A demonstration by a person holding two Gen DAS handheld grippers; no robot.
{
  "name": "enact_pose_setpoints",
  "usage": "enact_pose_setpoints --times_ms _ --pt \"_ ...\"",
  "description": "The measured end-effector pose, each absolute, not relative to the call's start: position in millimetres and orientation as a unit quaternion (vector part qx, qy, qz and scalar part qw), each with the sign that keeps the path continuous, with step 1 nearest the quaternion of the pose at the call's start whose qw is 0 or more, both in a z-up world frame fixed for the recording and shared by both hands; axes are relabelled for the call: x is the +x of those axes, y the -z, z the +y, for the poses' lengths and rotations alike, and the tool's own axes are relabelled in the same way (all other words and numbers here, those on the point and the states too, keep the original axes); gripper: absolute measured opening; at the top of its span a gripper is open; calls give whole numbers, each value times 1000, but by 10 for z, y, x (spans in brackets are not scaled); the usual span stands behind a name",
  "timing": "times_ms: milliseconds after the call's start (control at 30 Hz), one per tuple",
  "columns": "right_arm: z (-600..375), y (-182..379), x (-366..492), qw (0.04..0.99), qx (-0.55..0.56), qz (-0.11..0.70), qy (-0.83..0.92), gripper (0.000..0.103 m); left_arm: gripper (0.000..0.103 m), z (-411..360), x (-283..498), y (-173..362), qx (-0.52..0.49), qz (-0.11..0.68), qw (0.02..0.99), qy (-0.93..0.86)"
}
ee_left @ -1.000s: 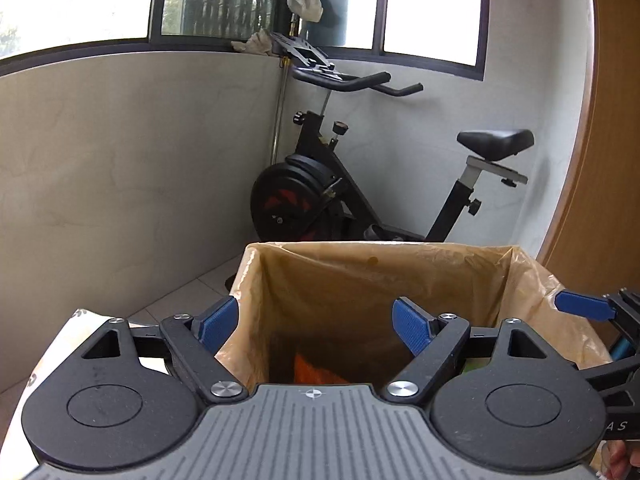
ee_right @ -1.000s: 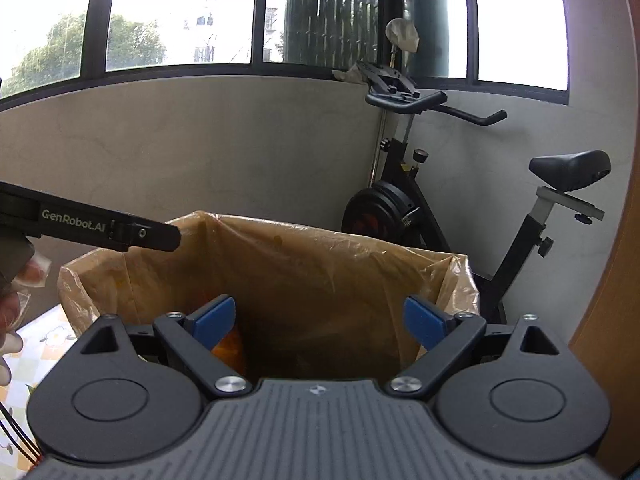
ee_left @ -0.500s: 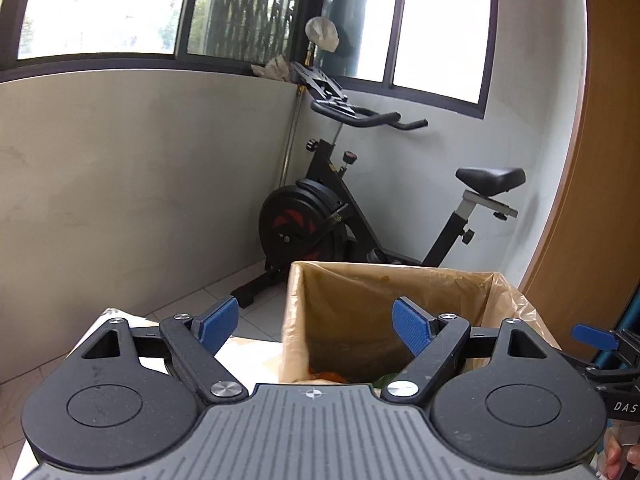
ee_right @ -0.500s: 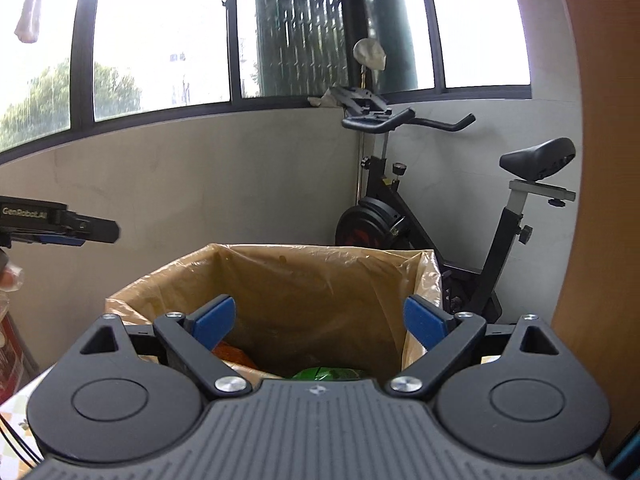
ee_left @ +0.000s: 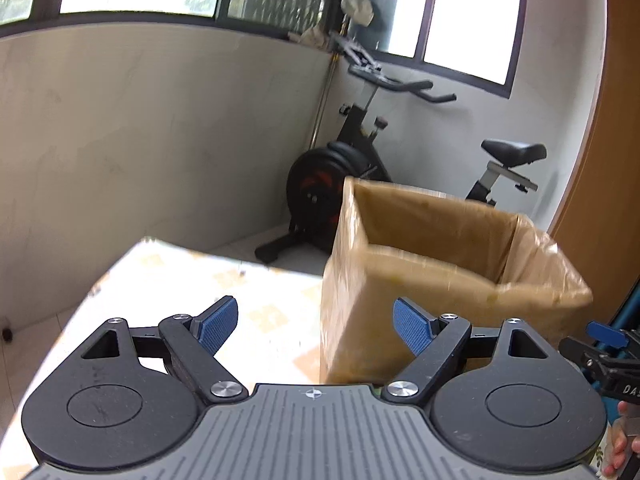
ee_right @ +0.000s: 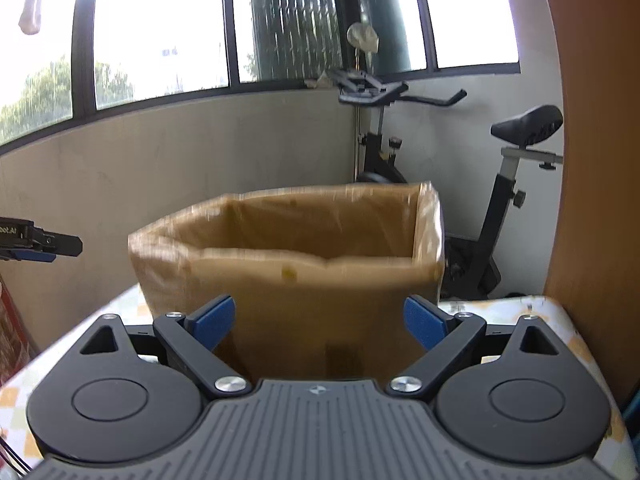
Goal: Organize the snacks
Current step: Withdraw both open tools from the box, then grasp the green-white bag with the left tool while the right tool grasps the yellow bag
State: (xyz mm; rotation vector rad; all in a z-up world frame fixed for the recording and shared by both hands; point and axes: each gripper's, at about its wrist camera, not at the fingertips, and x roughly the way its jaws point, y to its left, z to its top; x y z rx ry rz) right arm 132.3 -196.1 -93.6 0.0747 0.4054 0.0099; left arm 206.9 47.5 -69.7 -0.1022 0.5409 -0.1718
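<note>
Left wrist view. Far left: grey balcony wall under a run of windows. Below it the table point(ee_left: 168, 280), pale cloth with a faint yellow check, corner pointing away. Left gripper point(ee_left: 316, 322): jaws spread wide, blue pads apart, nothing between them; the gap frames bare cloth and the left edge of the box. Cardboard box point(ee_left: 400, 300), brown, lined with a translucent bag folded over its rim, stands on the table right of centre, top open; its contents are not visible from this angle. Behind it, on the floor, a black exercise bike point(ee_left: 332, 188). Far right edge: part of the other gripper and fingertips of the person's hand point(ee_left: 618, 446) holding it. Picture is motion-blurred.

Right wrist view. Far left: tip of the left gripper pokes in at mid height, well apart from the box. Centre: right gripper point(ee_right: 320, 322), jaws spread wide, empty; the box point(ee_right: 288, 276) sits straight ahead, its near wall filling the gap but not touching the pads. Bike point(ee_right: 500, 168) behind right. Far right: wooden panel point(ee_right: 592, 160).
</note>
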Motion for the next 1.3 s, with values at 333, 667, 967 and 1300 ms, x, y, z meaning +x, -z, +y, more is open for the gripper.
enact_pose_setpoints --times_ms 333,667,967,1300 --pt "-1754 1509 1234 964 -10 265 -25 94 87 435 1965 1187 -94 311 941 97" --pt "-1554 1798 1311 955 -77 281 -49 94 90 262 1911 1462 -132 338 926 107" --pt "-1589 1862 1381 954 -64 288 -54 92 92 178 2051 1749 -194 385 897 94" --pt "-1629 1901 1403 953 -46 295 -55 92 102 18 2396 1900 -231 411 878 77"
